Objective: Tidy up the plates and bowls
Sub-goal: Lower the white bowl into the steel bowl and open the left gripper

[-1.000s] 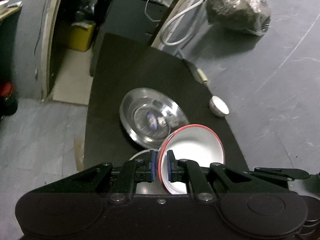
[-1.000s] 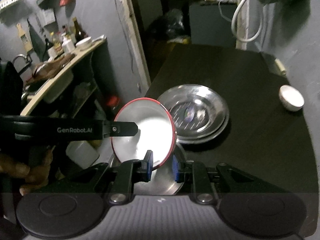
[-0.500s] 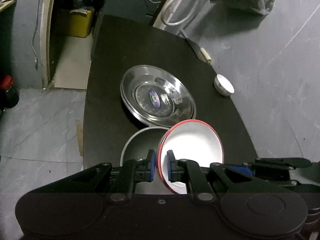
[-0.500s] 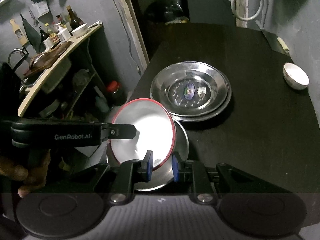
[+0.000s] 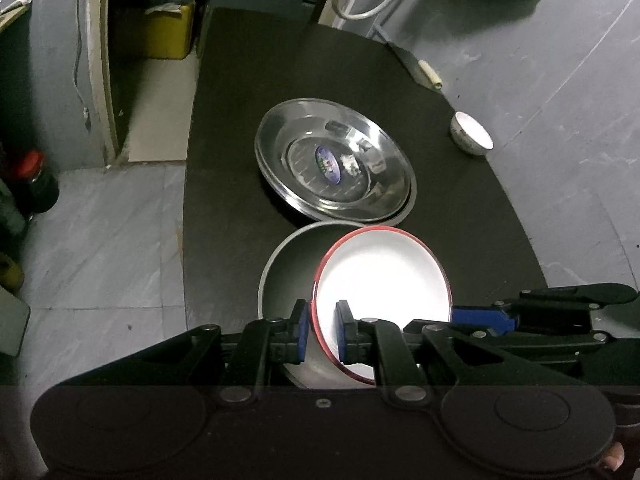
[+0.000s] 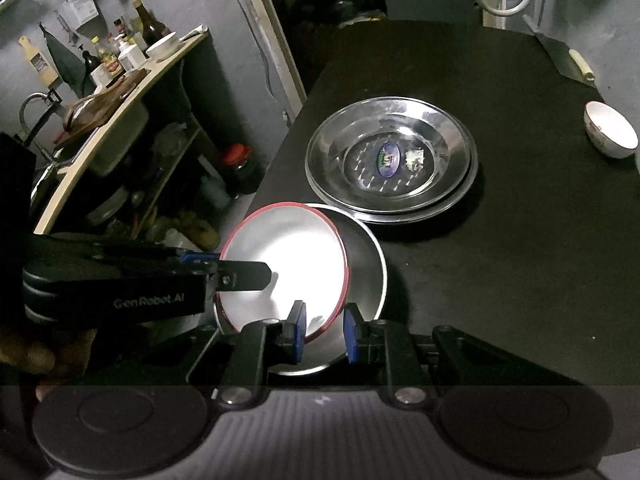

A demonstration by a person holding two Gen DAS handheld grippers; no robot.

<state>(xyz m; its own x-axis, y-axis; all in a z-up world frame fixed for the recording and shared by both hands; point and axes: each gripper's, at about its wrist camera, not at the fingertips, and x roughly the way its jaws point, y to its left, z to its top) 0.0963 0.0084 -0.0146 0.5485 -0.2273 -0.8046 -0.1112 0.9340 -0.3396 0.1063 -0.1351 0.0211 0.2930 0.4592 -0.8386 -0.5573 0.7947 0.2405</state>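
Since a second ago both grippers have carried the red-rimmed bowl (image 5: 380,280) down, so it now sits tilted in the grey bowl (image 5: 288,264) at the near edge of the black table (image 5: 240,120). Left gripper (image 5: 323,330): fingers narrow, clamped on the bowl's rim. Right gripper (image 6: 323,332): fingers narrow, pinching the same rim. Beyond lie stacked steel plates (image 6: 390,160); far right, a small white bowl (image 6: 610,130).
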